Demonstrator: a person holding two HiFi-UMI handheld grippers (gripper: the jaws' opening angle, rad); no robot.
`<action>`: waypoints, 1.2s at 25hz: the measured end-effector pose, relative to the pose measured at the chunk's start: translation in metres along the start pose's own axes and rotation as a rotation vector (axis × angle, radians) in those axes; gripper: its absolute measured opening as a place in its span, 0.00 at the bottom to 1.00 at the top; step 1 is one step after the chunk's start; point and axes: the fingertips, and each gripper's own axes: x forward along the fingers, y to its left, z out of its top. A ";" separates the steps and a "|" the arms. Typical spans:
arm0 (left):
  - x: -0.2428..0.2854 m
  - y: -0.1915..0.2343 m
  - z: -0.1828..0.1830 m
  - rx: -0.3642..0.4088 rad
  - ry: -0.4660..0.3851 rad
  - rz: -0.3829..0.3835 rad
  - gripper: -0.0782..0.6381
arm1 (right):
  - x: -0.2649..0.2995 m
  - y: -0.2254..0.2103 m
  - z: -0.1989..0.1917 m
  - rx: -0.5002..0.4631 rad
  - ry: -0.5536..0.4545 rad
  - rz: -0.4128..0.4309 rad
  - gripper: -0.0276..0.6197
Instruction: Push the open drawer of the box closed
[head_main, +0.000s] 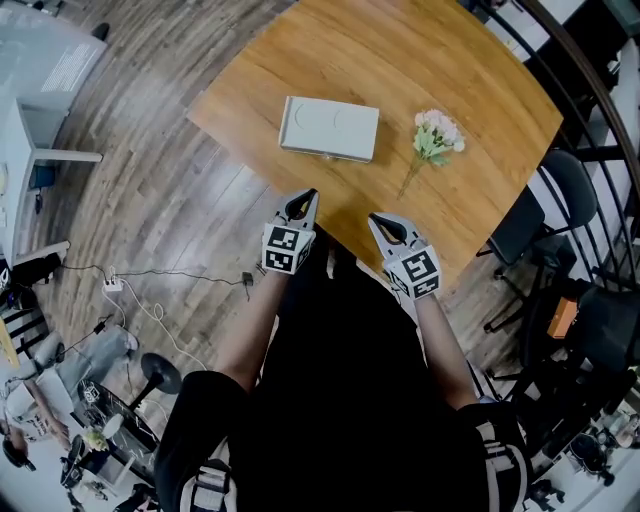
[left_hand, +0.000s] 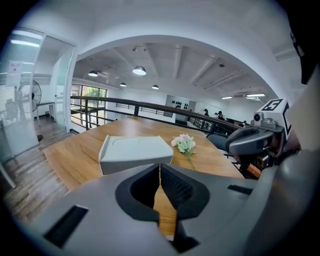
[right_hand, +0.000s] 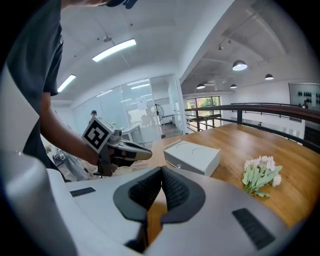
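**Asker:** Where is the box, and what does it look like?

**Me:** The box (head_main: 329, 127) is flat, white and rectangular, with two shallow curved marks on its lid. It lies on the wooden table (head_main: 480, 90), left of centre. Its long drawer face is turned towards me and carries a small knob (right_hand: 179, 165). That face looks nearly flush, so I cannot tell how far the drawer stands out. A bunch of pale pink flowers (head_main: 437, 135) lies to its right, apart from it.

**Asker:** And your grippers?

**Me:** My left gripper (head_main: 308, 194) and right gripper (head_main: 376, 218) hover at the table's near edge, well short of the box. Both have their jaws together, tips touching, with nothing held.

**Asker:** How should you push?

**Me:** I'd press with the closed tips at the middle of the drawer face and push straight away from me. My other gripper should brace the far side, because the light box may slide.
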 end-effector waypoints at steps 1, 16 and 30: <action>-0.007 -0.006 0.002 0.002 -0.010 0.007 0.15 | -0.004 0.001 -0.001 -0.008 -0.004 0.006 0.07; -0.072 -0.063 0.014 0.063 -0.086 0.058 0.15 | -0.029 0.019 -0.011 -0.112 -0.044 0.073 0.07; -0.091 -0.076 0.013 0.066 -0.102 0.088 0.15 | -0.047 0.022 -0.011 -0.130 -0.059 0.076 0.07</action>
